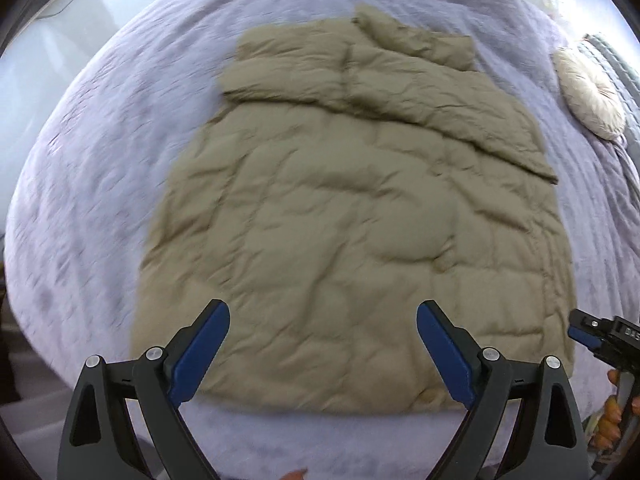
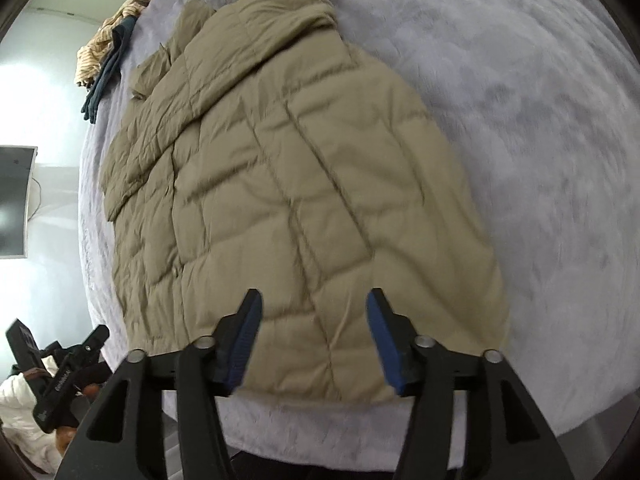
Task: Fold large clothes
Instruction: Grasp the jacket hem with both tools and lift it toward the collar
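A khaki quilted puffer jacket lies flat on a lilac bedspread, its sleeves folded across the far part and its hem nearest me. Above the hem's left half hovers my left gripper, its blue-padded jaws wide open with nothing between them. The right wrist view shows the same jacket running away from me. There my right gripper stands open over the near hem, clear of the fabric. The right gripper also shows at the right edge of the left wrist view, a hand around its handle.
A pile of striped and dark clothes lies at the bed's far left edge. A round cream cushion sits at the right beside a grey pillow. A dark screen hangs on the wall at left. The bedspread stretches right of the jacket.
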`<state>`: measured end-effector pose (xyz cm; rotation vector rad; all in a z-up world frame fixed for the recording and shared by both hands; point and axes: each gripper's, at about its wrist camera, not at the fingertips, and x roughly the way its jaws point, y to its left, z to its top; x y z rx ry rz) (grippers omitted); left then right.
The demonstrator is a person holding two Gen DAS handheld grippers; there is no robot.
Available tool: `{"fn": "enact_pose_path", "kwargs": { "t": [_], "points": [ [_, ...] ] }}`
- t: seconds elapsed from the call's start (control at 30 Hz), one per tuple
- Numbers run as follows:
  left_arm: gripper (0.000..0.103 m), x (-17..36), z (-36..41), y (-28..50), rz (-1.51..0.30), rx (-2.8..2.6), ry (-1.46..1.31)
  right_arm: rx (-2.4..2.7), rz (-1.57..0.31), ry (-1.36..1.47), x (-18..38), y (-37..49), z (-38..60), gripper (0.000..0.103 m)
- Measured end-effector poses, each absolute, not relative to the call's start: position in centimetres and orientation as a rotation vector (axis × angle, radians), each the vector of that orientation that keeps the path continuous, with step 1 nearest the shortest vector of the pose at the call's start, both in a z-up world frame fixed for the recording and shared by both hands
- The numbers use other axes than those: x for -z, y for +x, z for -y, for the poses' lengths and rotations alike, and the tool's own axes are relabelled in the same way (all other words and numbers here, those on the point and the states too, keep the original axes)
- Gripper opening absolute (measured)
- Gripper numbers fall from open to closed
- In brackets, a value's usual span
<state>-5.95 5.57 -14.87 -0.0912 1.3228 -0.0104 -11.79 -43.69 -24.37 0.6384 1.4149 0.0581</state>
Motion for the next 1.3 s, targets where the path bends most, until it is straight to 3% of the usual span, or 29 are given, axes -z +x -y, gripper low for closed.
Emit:
{"fn": "enact_pose_path", "kwargs": {
  "t": [0.17,0.27,0.73,0.83,1.3],
  "points": [
    [0.095,15.6,-9.4,-8.3,-1.356,-0.022,-0.119,-0.046,-1.424,0.698,24.4,-13.9,42.5,0.066],
    [0.095,16.2,-11.3,-9.4,-1.380,0.012,-0.180,-0.026,-1.412,0.762,24.5,-15.0,42.1,0.080],
    [0.095,20.5,-17.5,-13.2,-1.461,0.212,-0.430,0.127,-1.349,1.130,27.9,-21.6,41.7,0.080],
    [0.095,21.8,-17.8,-12.9,-1.484,0.263,-0.497,0.136,-1.329,1.212,28.7,-22.2,41.5,0.092],
    [0.095,26.2,-18.7,-12.8,-1.526,0.312,-0.678,0.167,-1.259,1.371,31.8,-22.9,41.3,0.092]
  ]
}}
